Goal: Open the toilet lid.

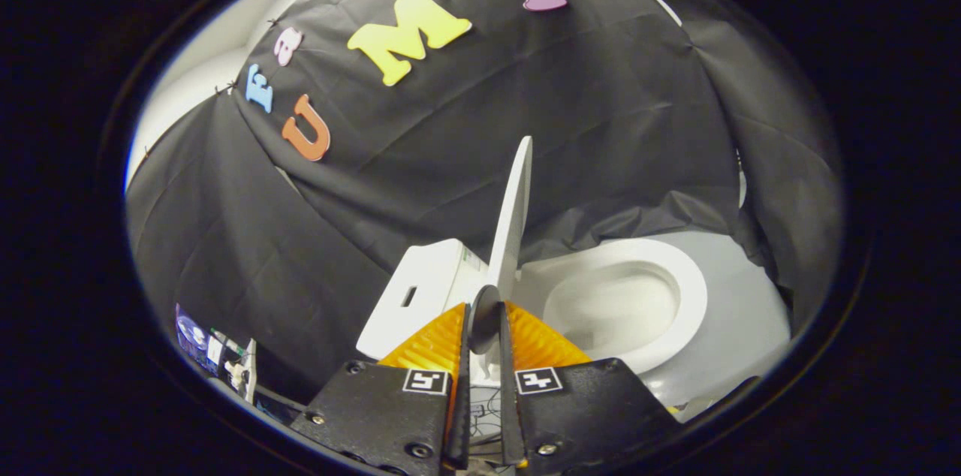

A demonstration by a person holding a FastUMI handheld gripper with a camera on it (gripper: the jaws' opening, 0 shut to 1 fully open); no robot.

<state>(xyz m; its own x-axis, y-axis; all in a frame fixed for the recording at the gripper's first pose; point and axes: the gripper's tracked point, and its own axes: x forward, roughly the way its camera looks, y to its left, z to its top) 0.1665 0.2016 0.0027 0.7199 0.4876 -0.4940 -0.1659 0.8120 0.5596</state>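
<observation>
The white toilet lid (513, 217) stands raised, seen edge-on, rising from between my fingers toward the black cloth wall. My gripper (484, 318) is shut on the lid's near edge, one finger (432, 341) on each side of it. To the right of the lid lies the open white seat ring (687, 288) with the bowl (612, 307) showing inside it. The white tank (417, 296) sits to the left of the lid, just beyond my left finger.
Black cloth (585, 123) hangs close behind and around the toilet. Pale floor (743, 311) shows right of the seat. Some small cluttered items and cables (225, 360) lie low on the left, beside the tank.
</observation>
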